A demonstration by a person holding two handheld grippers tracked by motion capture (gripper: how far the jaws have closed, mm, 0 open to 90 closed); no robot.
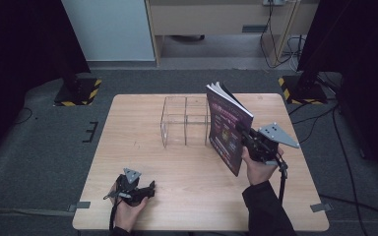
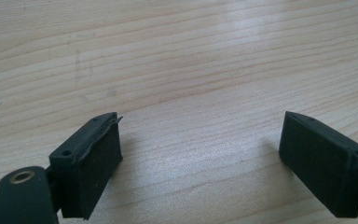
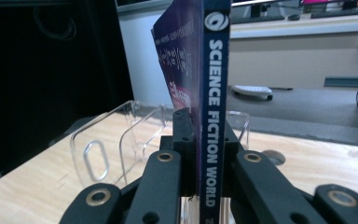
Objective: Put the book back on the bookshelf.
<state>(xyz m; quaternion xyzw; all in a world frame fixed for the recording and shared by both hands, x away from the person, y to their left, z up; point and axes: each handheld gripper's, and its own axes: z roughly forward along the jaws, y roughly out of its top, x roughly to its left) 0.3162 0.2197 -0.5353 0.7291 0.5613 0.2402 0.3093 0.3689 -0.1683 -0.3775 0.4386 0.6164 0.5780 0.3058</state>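
Right gripper (image 3: 204,154) pinched magazine (image 3: 213,93) by spine, held upright w/ long axis vertical, just right of clear organizer (image 1: 184,120) on worktop (image 1: 192,177). Slots lay to gripper's left. Left gripper (image 1: 150,188) spread, idle, well apart.

Table (image 1: 177,167): pale wood, matt, fine straight grain. Rack (image 1: 184,121): clear, glossy plastic, smooth walls. Magazine (image 1: 228,129): paper with glossy purple cover, smooth printed spine. Left gripper (image 2: 200,154) pads (image 2: 98,163): black, matt, rubbery; one edge frayed. Floor (image 1: 39,147): grey rough carpet.
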